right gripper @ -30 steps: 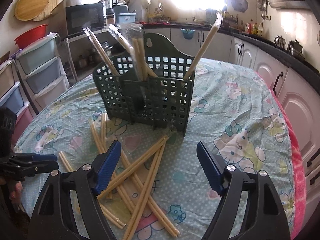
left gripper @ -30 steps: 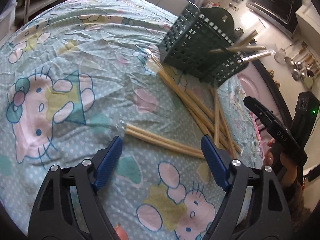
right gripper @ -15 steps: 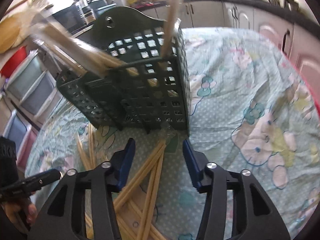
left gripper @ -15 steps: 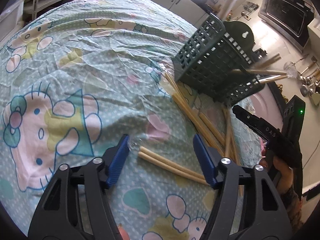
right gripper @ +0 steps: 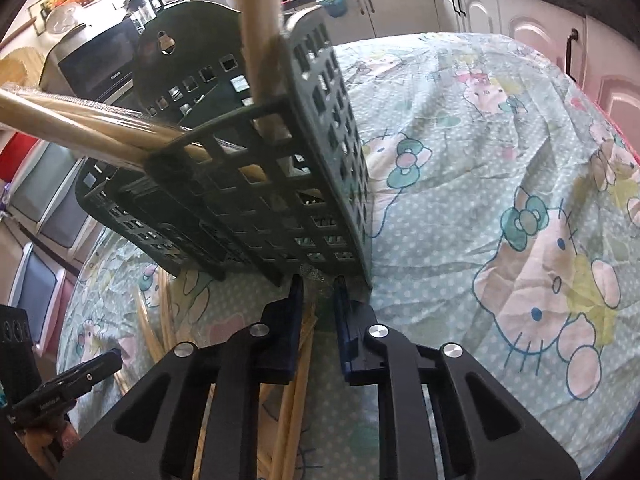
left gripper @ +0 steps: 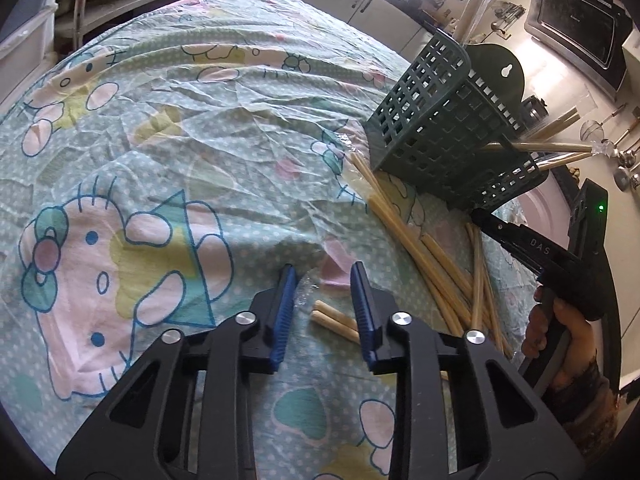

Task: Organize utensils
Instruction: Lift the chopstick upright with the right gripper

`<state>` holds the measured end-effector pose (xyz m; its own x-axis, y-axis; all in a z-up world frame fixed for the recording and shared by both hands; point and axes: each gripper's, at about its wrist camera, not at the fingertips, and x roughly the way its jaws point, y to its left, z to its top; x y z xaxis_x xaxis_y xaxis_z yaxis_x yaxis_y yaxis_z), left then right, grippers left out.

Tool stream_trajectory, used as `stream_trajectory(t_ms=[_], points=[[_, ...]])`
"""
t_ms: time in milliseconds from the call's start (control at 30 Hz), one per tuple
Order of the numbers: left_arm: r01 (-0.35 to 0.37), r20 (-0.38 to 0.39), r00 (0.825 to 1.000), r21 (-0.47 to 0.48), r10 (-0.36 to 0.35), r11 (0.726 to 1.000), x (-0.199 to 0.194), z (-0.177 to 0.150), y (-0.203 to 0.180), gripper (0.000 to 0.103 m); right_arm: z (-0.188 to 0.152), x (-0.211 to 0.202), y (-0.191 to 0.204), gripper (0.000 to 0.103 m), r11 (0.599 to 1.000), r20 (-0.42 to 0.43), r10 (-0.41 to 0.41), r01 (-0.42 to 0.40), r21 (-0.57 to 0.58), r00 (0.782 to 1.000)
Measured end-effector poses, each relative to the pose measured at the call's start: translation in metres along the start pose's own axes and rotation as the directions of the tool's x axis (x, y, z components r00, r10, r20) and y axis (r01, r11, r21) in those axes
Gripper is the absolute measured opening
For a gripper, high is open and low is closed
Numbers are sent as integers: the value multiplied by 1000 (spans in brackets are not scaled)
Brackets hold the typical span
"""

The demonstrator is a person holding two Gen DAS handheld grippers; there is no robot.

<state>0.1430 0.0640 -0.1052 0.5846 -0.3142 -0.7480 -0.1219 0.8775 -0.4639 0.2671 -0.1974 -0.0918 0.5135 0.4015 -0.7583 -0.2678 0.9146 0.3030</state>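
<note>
A dark green lattice utensil basket (left gripper: 440, 140) (right gripper: 280, 200) stands on the cartoon-cat tablecloth (left gripper: 160, 120), with wrapped wooden chopsticks (right gripper: 80, 116) sticking out of it. Loose chopsticks (left gripper: 420, 248) lie in a heap at its foot. My left gripper (left gripper: 322, 270) is closing around the plastic-wrapped end of one separate pair (left gripper: 334, 322); a gap still shows beside the pads. My right gripper (right gripper: 319, 282) sits low at the basket's base and is also closing. The clear wrapper tip of a pair (right gripper: 306, 340) lies between its pads, with cloth still showing beside it.
The right tool (left gripper: 520, 240) and the hand (left gripper: 560, 328) holding it are close on the left gripper's right. A microwave (left gripper: 576, 24) and cabinets (right gripper: 540, 32) ring the table; plastic drawers (right gripper: 40, 200) stand beyond its edge.
Both pairs of jaws have narrowed a lot. The right gripper dropped and rolled in close to the basket's foot. The left gripper edged forward over the end of the separate pair.
</note>
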Motion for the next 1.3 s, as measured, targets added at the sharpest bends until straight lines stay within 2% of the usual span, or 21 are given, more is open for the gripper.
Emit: stream_trajectory(t_ms=[233,467,633,967,1300], points=[[5,-2,1000,13,-5,1000,-1,0,0,7,-1,-15,2,6,1000,37,-5,6,-21,999],[51,-11,999,15,-51,999,-3,-2,-4,3,-3,-41,4,4,999,90,4,0,-45,996],[104,29,994,23,-105,994,-18,1,-9,2,-4,-64,10,4,998,129,38,-30,-63,991],[174,159,969,115,-191,978,-67,22,-43,2,-4,-106,37,4,987,196,114,-88,-137,974],[234,215,939,178,-270,956,-94,38,-73,2,0,-143,67,3,966,249,185,-130,-223,951]])
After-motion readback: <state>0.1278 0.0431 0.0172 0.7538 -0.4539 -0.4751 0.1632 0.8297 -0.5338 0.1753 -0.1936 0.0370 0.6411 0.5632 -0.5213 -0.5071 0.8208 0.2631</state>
